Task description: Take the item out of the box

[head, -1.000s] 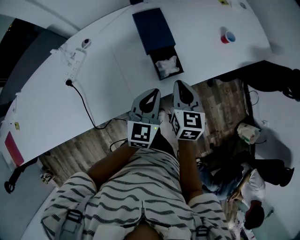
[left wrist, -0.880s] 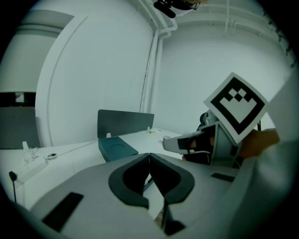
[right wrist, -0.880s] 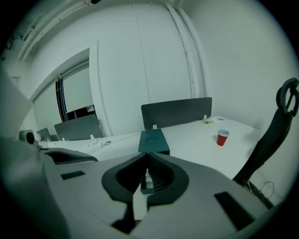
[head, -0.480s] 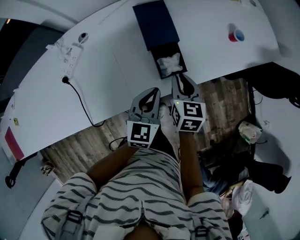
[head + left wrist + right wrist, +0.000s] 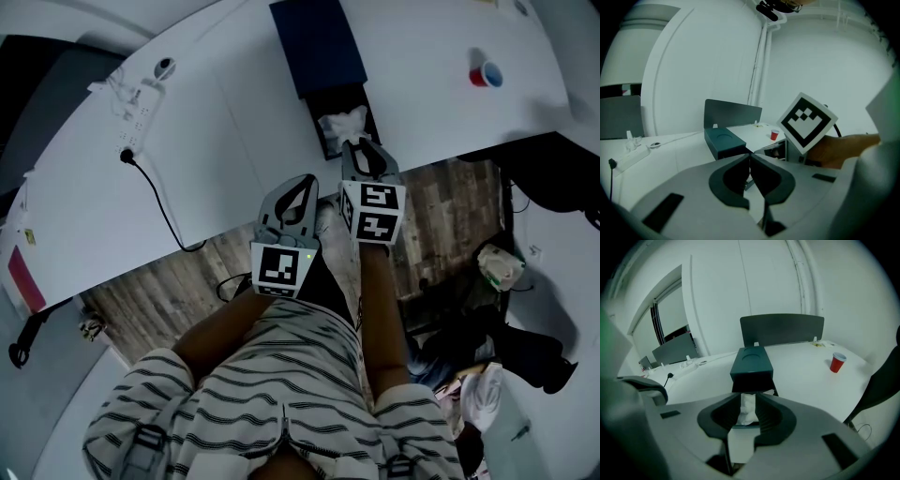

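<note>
A dark blue box (image 5: 319, 45) lies on the white table (image 5: 216, 159), its drawer (image 5: 367, 111) pulled out toward me. A crumpled white item (image 5: 343, 124) sits in the drawer. My right gripper (image 5: 361, 147) hangs at the drawer's front edge. In the right gripper view its jaws (image 5: 749, 397) stand a narrow gap apart, and the white item (image 5: 748, 411) shows through that gap below the box (image 5: 752, 363). My left gripper (image 5: 302, 185) is shut and empty, held back off the table's edge, left of the right one. The left gripper view (image 5: 750, 157) shows the box (image 5: 724, 143) ahead.
A red cup (image 5: 486, 74) stands at the table's far right. A power strip (image 5: 139, 103) with a black cable (image 5: 164, 202) lies at the left. A grey partition (image 5: 782, 330) rises behind the box. The table's edge runs just under the grippers, above a wooden floor (image 5: 441, 202).
My right gripper has moved forward from near my body up to the front of the open drawer. The left gripper has barely moved.
</note>
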Available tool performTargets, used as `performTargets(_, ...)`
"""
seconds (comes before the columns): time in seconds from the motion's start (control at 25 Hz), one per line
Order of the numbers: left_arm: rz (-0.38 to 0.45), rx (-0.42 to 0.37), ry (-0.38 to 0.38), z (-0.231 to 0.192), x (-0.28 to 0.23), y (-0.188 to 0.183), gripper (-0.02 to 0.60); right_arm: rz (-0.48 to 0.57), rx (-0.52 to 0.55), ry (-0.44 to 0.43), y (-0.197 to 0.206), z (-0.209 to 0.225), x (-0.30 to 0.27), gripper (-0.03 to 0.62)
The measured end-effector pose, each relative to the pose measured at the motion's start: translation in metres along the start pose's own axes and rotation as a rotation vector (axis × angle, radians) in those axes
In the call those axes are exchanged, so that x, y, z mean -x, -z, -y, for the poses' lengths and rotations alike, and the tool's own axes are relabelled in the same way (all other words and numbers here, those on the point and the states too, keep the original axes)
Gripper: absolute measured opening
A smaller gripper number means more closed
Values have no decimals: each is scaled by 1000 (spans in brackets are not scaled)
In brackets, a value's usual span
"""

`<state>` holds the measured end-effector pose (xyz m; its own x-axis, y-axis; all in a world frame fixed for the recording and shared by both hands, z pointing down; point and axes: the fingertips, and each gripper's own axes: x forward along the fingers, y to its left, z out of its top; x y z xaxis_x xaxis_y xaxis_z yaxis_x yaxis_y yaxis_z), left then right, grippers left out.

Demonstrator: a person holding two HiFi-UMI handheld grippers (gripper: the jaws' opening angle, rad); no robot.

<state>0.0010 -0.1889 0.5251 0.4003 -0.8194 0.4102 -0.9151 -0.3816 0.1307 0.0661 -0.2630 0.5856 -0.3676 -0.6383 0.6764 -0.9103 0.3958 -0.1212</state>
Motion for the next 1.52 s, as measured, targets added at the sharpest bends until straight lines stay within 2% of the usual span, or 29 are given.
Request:
performTargets(0.24,-9,20,-9,-4,-2,7,25,-77,9,30,11,9,-25,89)
performTargets(0.48,-17,33,-13,-5,-3,13,25,-164,32,22,29,10,-46,84)
performTargets(0.96,-21,51,-15,1,-1,17,25,-241,24,45,43,16,-64,74)
performTargets(1.24,-24,44,-18,5,2,19,25,-291,82,48,41,17,-70,63)
performTargets(1.44,-21,41,-18,1,4,18,25,-378,141,75,46,14,-78,49)
performTargets(1.52,-20,41,-19,1,5,17,25,-401,132,72,48,13,-81,37)
